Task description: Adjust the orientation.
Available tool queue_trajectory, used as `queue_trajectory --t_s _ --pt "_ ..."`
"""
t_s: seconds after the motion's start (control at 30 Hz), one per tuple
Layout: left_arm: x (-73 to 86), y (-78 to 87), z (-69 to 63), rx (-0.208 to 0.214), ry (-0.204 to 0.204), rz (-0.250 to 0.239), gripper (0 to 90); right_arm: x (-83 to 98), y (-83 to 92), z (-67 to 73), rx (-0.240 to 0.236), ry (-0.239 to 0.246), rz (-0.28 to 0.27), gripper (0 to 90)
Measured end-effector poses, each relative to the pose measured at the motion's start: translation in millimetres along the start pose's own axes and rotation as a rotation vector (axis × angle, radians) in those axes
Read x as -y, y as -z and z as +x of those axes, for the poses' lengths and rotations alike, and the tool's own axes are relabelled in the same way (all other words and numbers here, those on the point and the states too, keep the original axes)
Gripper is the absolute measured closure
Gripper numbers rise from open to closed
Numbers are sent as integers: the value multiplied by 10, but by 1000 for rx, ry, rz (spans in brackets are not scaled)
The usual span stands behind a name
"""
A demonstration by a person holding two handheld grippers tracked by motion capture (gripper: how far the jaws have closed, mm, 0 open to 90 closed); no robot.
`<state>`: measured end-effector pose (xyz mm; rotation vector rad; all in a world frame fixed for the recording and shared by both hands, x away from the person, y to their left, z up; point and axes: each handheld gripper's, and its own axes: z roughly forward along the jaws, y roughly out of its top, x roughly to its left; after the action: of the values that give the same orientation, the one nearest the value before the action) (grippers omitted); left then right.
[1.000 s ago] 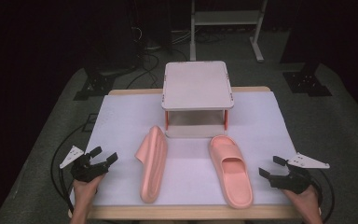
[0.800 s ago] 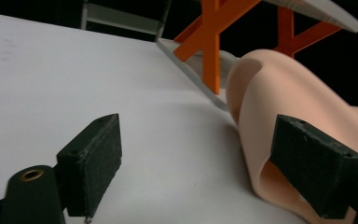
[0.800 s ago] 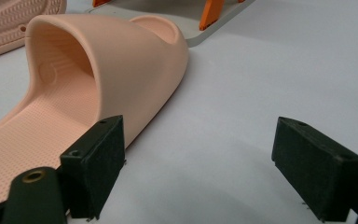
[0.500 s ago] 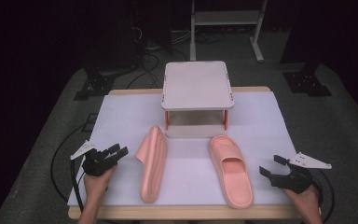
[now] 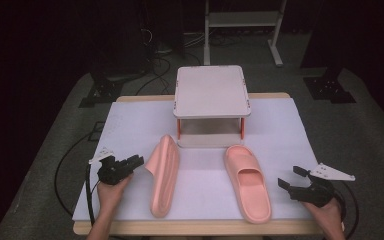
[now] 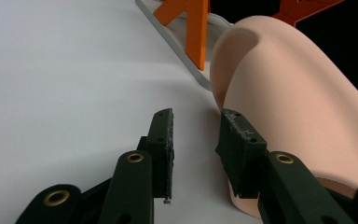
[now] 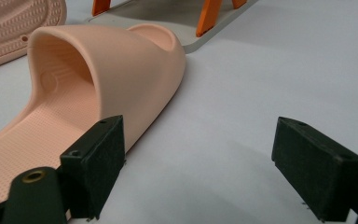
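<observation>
Left gripper low over the white table cover, near the left edge, aimed at the tipped slipper. Jaws have just been closing; now narrowly apart, nothing pressed between them. In the left gripper view, one pad sits at the slipper's strap, seemingly touching it; the other pad stands over bare cover.

Tipped slipper lying on its side, left of centre, toe toward the far edge, heel near the front edge.

Small two-tier rack at centre, toward the far edge, orange legs, lower shelf bare.

Second slipper sole-down, right of centre, toe pointing to the rack.

Right gripper near the right front corner, jaws wide apart, holding nothing; one pad close beside the heel end of the second slipper.

Handling judgement: moulded foam look, so probably light, soft, slightly springy, matte and not slippery, not fragile. Best hold likely across the strap arch or the thick side wall of the sole; thin strap edge would flex. Moderate squeeze should suffice.
</observation>
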<state>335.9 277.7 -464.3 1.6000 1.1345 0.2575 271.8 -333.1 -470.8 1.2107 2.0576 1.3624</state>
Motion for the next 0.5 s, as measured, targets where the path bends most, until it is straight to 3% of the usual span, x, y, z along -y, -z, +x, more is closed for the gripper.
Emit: queue_trajectory --t_s 0.5 --pt "-60 -28 -131 42 -30 -14 660 -1 4 5 1 2 4 169"
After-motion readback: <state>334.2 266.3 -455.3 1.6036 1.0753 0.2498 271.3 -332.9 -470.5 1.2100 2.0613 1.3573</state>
